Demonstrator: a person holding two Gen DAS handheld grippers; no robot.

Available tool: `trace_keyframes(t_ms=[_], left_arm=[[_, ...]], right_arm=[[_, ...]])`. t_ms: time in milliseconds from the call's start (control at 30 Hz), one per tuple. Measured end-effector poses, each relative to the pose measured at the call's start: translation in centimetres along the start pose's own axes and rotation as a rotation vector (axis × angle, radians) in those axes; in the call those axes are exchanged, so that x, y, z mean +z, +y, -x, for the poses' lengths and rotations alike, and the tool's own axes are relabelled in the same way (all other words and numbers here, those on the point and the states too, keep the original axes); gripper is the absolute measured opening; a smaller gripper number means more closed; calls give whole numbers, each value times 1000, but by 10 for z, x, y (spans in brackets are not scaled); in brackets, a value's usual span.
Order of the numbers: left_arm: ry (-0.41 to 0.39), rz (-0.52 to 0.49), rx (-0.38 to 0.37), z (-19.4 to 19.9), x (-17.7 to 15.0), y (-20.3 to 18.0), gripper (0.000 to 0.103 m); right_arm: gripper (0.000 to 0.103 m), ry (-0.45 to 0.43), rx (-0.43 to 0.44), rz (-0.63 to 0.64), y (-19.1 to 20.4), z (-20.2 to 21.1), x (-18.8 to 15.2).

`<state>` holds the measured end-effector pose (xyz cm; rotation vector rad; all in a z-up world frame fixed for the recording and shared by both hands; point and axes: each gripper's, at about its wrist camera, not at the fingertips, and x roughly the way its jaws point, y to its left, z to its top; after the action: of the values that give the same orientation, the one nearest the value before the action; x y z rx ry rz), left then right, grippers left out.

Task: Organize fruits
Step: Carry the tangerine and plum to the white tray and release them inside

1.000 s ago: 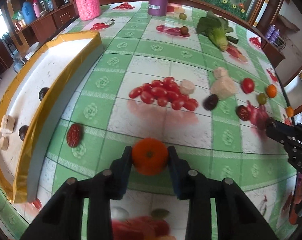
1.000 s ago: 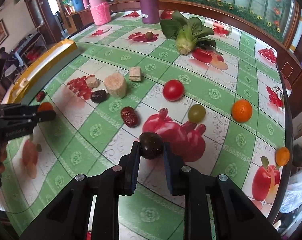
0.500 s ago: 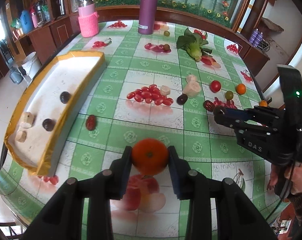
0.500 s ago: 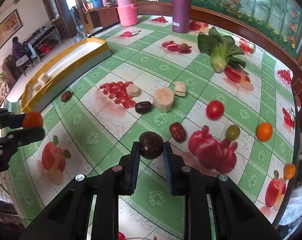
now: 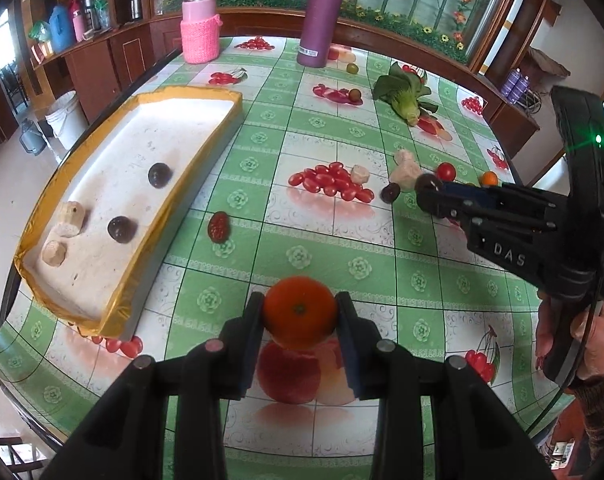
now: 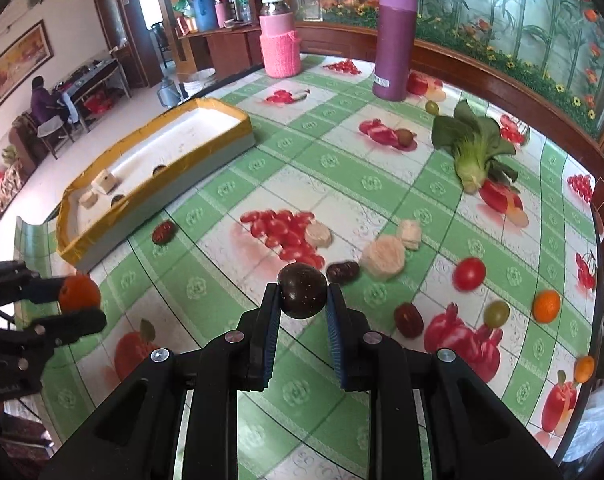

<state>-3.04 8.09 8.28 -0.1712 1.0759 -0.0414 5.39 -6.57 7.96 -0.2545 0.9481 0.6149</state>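
My left gripper (image 5: 300,312) is shut on an orange tangerine (image 5: 299,312) and holds it well above the table. It also shows in the right wrist view (image 6: 76,300) at the left. My right gripper (image 6: 302,300) is shut on a dark round fruit (image 6: 302,290), also raised; it shows in the left wrist view (image 5: 426,186) at the right. A white tray with a yellow rim (image 5: 170,200) (image 6: 158,168) lies at the left and holds two dark fruits (image 5: 159,175) and pale chunks (image 5: 70,216).
On the green checked cloth lie a pile of cherry tomatoes (image 6: 286,228), red dates (image 6: 408,314), a tomato (image 6: 468,274), a green grape (image 6: 496,314), tangerines (image 6: 546,306), pale chunks (image 6: 382,258) and bok choy (image 6: 476,152). A purple flask (image 6: 394,40) and a pink jar (image 6: 280,42) stand at the back.
Both grippers have risen from the table with their fruits and shifted back toward the near-left; the tray now shows more fully in both views. The right gripper sits closer in the left view.
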Motion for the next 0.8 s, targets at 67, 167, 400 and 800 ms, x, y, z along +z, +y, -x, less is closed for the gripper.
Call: trace_keyframes(t_ms=[67, 167, 400, 800], left_arm=[[-1, 11, -19, 0, 1, 7, 38], [-11, 31, -53, 1, 4, 19, 38], [-17, 50, -86, 4, 15, 54, 38], [-33, 104, -6, 6, 37, 140, 38]], right_arm=[[22, -8, -4, -2, 5, 0, 4], [22, -11, -8, -2, 13, -2, 10], [22, -16, -13, 26, 35, -10, 24], [22, -25, -2, 114, 89, -35, 67]])
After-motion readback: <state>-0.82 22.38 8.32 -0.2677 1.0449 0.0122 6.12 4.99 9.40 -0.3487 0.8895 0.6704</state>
